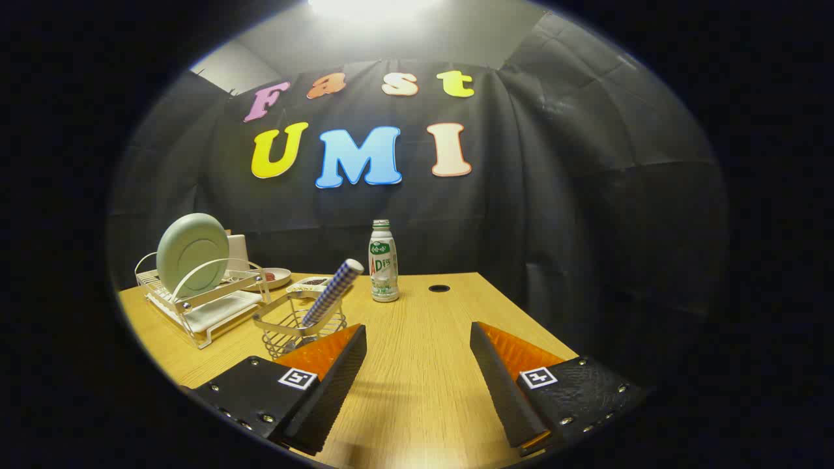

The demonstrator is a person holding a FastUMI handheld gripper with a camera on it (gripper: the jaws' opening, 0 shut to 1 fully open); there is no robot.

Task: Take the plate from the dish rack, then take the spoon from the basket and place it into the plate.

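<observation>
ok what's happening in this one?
Nothing is picked up yet. The gripper hangs open over the wooden table, fingers apart with only bare tabletop between them. The pale green plate stands upright in the dish rack beyond the fingers. Nearer, just ahead of one finger, the wire basket holds the spoon, its checked handle sticking up. A milk-drink bottle stands further back.

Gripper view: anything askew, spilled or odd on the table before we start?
Nothing stands out. The plate stands on edge in the dish rack, the spoon leans handle-up in the wire basket, and the bottle is upright. No spills. The gripper is open over bare table.
</observation>
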